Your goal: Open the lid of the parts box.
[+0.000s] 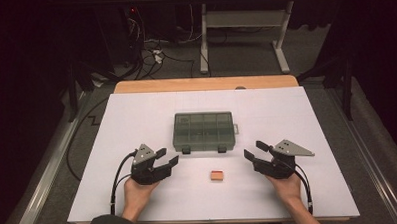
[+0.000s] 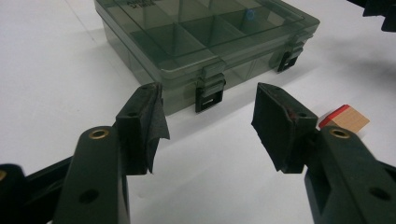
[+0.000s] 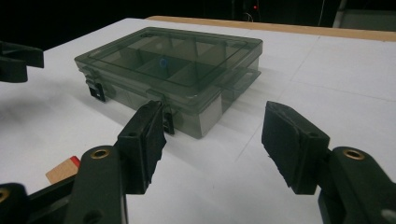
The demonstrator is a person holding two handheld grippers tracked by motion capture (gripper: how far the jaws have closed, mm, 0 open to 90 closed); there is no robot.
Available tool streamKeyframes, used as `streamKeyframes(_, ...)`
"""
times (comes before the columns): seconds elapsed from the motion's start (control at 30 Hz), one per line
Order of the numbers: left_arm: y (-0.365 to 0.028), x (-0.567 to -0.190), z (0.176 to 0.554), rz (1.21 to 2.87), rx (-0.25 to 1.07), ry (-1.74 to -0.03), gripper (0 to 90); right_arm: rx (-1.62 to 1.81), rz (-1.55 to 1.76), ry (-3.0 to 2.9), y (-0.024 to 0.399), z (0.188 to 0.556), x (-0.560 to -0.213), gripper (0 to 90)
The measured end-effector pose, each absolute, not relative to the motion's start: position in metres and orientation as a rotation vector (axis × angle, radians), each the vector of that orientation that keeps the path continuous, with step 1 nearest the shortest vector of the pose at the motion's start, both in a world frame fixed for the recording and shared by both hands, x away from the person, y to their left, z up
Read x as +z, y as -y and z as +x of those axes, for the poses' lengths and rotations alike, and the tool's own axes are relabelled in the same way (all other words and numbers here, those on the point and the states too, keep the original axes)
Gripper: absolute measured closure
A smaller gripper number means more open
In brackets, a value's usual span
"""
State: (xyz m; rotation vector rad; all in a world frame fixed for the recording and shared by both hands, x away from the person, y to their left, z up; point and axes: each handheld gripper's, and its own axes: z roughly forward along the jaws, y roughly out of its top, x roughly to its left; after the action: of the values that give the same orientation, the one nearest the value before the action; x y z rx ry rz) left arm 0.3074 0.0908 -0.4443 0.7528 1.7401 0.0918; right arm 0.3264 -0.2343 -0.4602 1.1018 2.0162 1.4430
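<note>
Closed box [image 1: 204,131] sits mid-table, latches [image 2: 209,92] facing the person; small block [image 1: 217,176] lies near its front. Left gripper [image 1: 167,158] and right gripper [image 1: 254,150] flank it, jaws apart, empty. Box looks light, stiff, slick plastic; best gripped at a latch tab or side wall.

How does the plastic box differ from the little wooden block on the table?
The plastic box is see-through grey, while the wooden block is solid tan with a red edge. The box is far larger and lies farther from the person; the block lies nearer, between the two grippers. The box has compartments and latches; the block is plain. Both rest flat, untouched.
</note>
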Motion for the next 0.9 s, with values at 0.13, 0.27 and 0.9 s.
streamKeyframes(0.13, -0.089, -0.444, 0.311, 0.763, 0.085, -1.759, 45.6, 1.438, 1.123, -2.038, 0.229, 0.332, -0.459, 42.7)
streamKeyframes(0.27, -0.092, -0.441, 0.315, 0.767, 0.066, -1.795, 48.8, 1.408, 1.147, -2.081, 0.225, 0.337, -0.459, 45.6)
streamKeyframes(0.9, -0.087, -0.441, 0.333, 0.909, 0.141, -1.953, 69.4, 1.219, 1.206, -2.256, 0.221, 0.356, -0.453, 70.0)
